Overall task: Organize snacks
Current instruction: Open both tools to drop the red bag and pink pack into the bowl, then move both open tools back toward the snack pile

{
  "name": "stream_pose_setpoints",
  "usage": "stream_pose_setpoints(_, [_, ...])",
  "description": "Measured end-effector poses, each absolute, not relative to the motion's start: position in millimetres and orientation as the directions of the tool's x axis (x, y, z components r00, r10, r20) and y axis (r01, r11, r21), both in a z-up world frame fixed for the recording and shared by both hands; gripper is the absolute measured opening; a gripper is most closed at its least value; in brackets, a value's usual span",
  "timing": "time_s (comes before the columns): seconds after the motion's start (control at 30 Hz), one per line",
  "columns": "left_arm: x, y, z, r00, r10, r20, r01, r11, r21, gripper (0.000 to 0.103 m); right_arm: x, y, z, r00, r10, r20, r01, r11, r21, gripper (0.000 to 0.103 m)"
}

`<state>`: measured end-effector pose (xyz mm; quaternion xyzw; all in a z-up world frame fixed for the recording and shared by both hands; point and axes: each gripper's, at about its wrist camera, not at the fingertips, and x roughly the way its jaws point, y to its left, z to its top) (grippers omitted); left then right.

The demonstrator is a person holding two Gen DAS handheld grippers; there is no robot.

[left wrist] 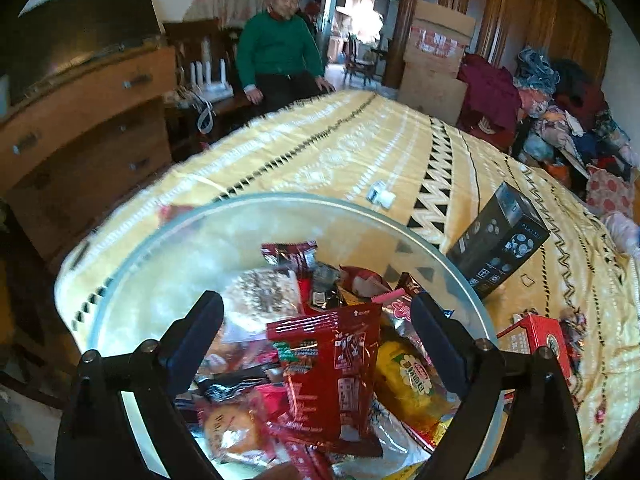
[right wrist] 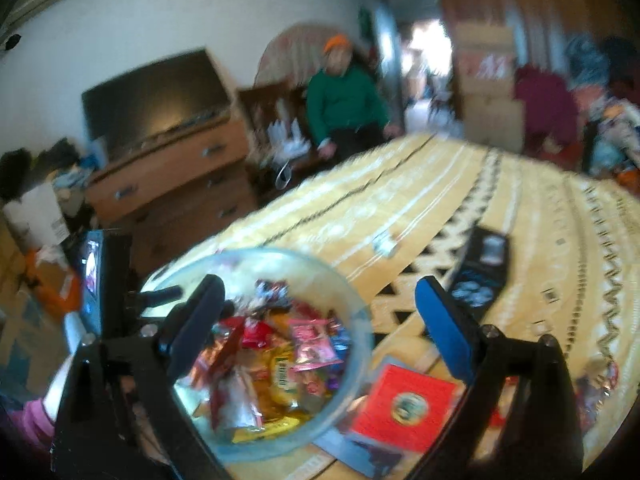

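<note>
Both of your grippers stand spread wide with nothing between the pads: the left gripper [left wrist: 316,334] hangs over the round clear plastic bowl [left wrist: 132,248], and the right gripper [right wrist: 320,328] sits back from it, looking across the bowl [right wrist: 352,280] and the bed. The bowl rests on the yellow patterned bedspread [left wrist: 340,152] and is piled with foil and film snack packets; a dark red foil packet [left wrist: 332,376] stands upright right under your left fingers. Expect these packets to be light, crinkly and slick, soft enough to buckle, so take one by its flat crimped top edge instead of the puffed middle, and pinch gently. The flat red cardboard box [right wrist: 404,408] just beside the bowl looks stiffer and should take a grip across an edge. A tall black carton [left wrist: 498,240] lies farther out. Much of the pile is buried, the bowl's near rim is cut off behind the gripper frames, and the right view is too blurred to read labels.
</note>
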<state>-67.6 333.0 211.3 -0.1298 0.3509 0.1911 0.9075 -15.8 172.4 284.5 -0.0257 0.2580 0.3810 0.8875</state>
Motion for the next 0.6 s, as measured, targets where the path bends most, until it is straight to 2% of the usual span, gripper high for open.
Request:
stream_pose_setpoints(0.13, [-86.4, 306.3, 229.8, 0.714, 0.343, -0.610, -0.447, 0.895, -0.020, 0.102, -50.6, 139.4, 278.1, 0.656, 0.626, -0.421, -0.655, 0.750, 0.094, 0.103])
stream_pose_setpoints(0.3, [-102.4, 260.9, 242.4, 0.743, 0.377, -0.554, -0.429, 0.902, 0.038, 0.103, -83.4, 102.8, 252.3, 0.700, 0.552, -0.453, -0.603, 0.797, 0.039, 0.103])
stream_pose_setpoints(0.47, [-113.9, 208.4, 226.7, 0.759, 0.331, -0.560, -0.353, 0.933, 0.073, 0.103, -109.4, 72.4, 230.8, 0.703, 0.501, -0.506, -0.569, 0.822, 0.023, 0.103])
stream_pose_setpoints(0.6, [-117.6, 163.3, 201.5, 0.738, 0.294, -0.607, -0.267, 0.954, 0.138, 0.103, -121.5, 52.0, 211.8, 0.681, 0.467, -0.565, -0.538, 0.842, 0.048, 0.103])
